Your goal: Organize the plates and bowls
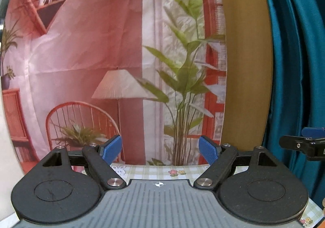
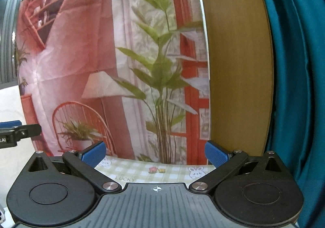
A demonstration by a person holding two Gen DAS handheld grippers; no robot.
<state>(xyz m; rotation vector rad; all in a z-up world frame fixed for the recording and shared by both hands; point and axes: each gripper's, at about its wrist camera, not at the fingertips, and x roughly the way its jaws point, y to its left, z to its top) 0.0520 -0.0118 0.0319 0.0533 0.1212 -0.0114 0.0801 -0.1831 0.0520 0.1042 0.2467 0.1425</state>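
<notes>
No plate or bowl shows in either view. My left gripper (image 1: 159,149) is open and empty, its blue pads wide apart, held level above the far edge of a table with a green checked cloth (image 1: 150,171). My right gripper (image 2: 155,153) is also open and empty above the same cloth (image 2: 142,171). Each gripper shows in the other's view: the right gripper's tip at the right edge of the left wrist view (image 1: 304,142), the left gripper's tip at the left edge of the right wrist view (image 2: 16,132).
A printed backdrop (image 1: 101,55) with a lamp, chair and plant hangs just behind the table. A wooden panel (image 1: 245,55) and a teal curtain (image 1: 296,65) stand to the right. A small brown object (image 1: 323,202) peeks in at the right edge.
</notes>
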